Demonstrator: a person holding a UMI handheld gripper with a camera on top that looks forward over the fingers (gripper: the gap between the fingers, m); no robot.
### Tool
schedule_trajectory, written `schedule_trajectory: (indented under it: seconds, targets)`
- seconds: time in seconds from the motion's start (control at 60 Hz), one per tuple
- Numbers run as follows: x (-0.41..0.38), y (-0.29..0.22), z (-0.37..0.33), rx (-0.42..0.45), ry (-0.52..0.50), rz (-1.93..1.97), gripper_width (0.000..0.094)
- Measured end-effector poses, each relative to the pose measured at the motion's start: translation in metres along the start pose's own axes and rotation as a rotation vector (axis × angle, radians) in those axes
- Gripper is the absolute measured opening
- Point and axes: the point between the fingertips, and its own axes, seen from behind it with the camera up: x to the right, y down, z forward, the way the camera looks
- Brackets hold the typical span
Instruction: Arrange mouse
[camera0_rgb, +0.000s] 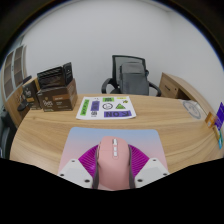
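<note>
A pink mouse (112, 160) sits between my gripper's (112, 172) two fingers, its front end pointing away from me. The magenta pads (88, 159) press against both of its sides, so the gripper is shut on it. The mouse is over a pale pink mouse mat (83, 139) that lies on the wooden desk (45, 128). I cannot tell whether the mouse rests on the mat or is held just above it.
A white sheet with green and purple shapes (104, 107) lies beyond the mat. Dark boxes (52, 90) stand at the desk's far left, a cardboard box (184, 90) at the far right. A black office chair (131, 73) stands behind the desk by a white wall.
</note>
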Motion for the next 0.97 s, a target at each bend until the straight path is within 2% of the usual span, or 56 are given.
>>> schedule_trajectory:
  seconds: [0.1, 0.183, 0.267, 0.3, 0.35, 0.4, 0.6, 0.967]
  targets:
    - [0.000, 0.002, 0.000, -0.009, 0.002, -0.013, 0.0437]
    - [0.000, 0.001, 0.001, -0.007, 0.009, -0.017, 0.0499]
    - [0.002, 0.003, 0.002, -0.039, 0.014, -0.010, 0.0561]
    - [0.004, 0.002, 0.000, -0.054, 0.016, -0.002, 0.0631]
    - [0.005, -0.002, -0.005, -0.052, 0.008, 0.004, 0.0874]
    - [0.005, -0.005, -0.012, -0.036, 0.005, 0.019, 0.0821]
    - [-0.004, 0.003, -0.084, 0.006, 0.007, 0.044, 0.0838]
    - [-0.047, 0.082, -0.320, 0.071, 0.041, 0.098, 0.0847]
